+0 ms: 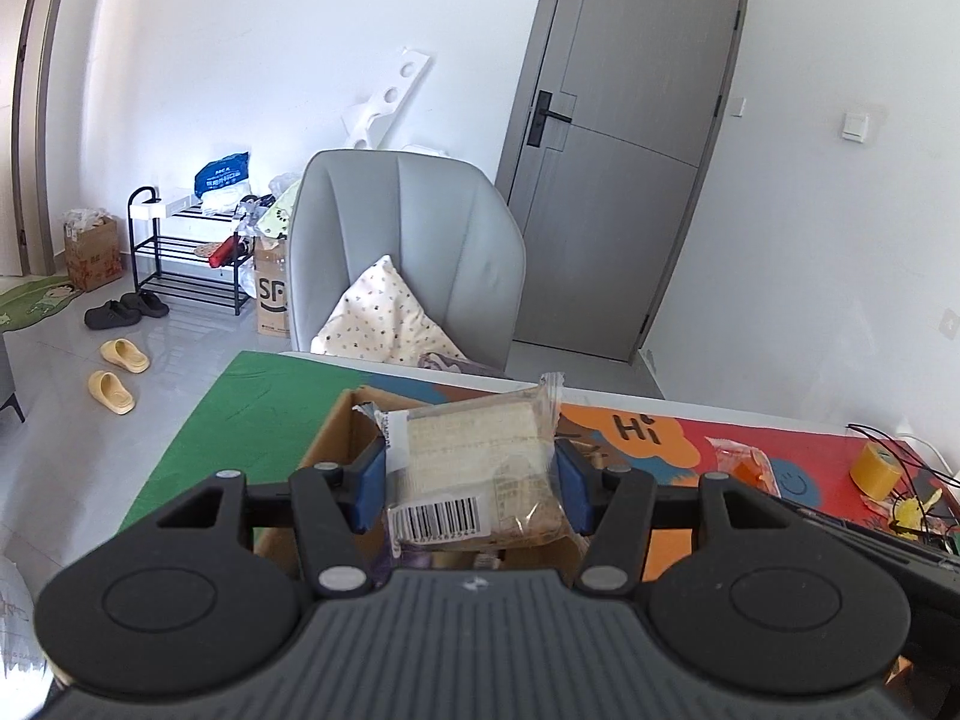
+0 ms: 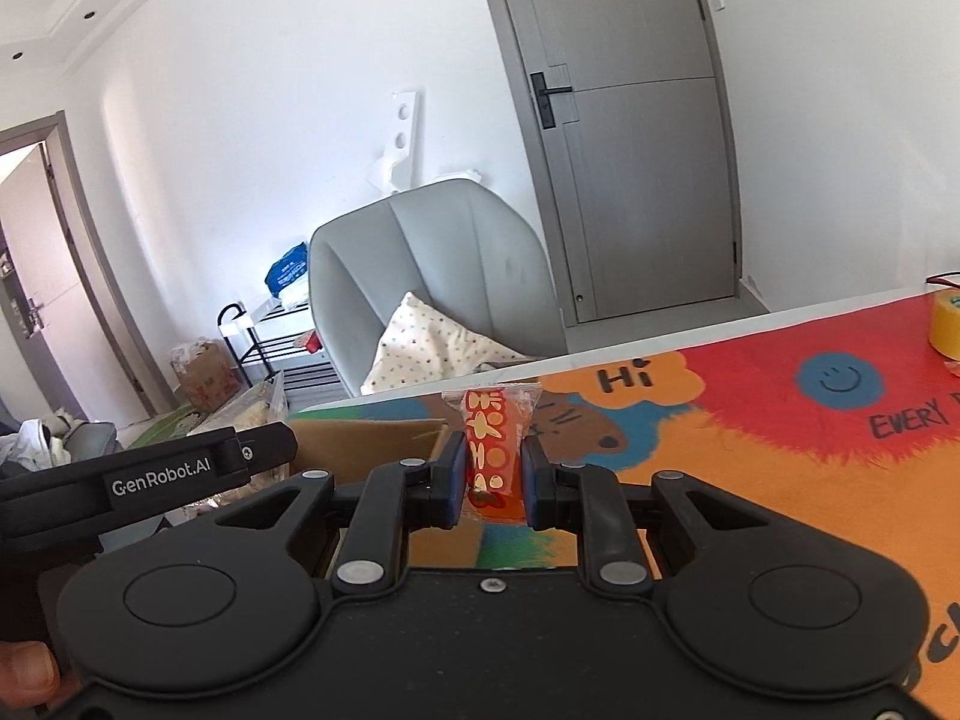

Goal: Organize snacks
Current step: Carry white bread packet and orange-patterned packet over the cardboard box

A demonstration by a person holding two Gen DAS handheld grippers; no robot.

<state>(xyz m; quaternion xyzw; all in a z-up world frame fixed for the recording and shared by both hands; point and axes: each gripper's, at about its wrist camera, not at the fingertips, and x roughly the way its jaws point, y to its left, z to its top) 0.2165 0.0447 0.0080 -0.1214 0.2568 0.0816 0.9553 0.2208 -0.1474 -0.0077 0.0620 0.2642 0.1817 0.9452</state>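
My left gripper (image 1: 471, 483) is shut on a clear-wrapped pale cake snack (image 1: 480, 456) with a barcode, held above an open cardboard box (image 1: 336, 438) on the table. My right gripper (image 2: 493, 477) is shut on a small red and orange snack packet (image 2: 493, 444), upright between the blue pads, over the colourful mat just right of the cardboard box (image 2: 366, 441). In the right wrist view, the left gripper's black body (image 2: 156, 474) shows at the left edge. A few loose orange snack wrappers (image 1: 744, 462) lie on the mat to the right in the left wrist view.
The table carries a colourful mat (image 2: 750, 420) with a green part (image 1: 240, 414). A yellow tape roll (image 1: 876, 471) and cables sit at its right end. Behind the table stands a grey chair (image 1: 408, 240) with a spotted cushion (image 1: 384, 324); a grey door (image 1: 624, 150), shoe rack and slippers lie beyond.
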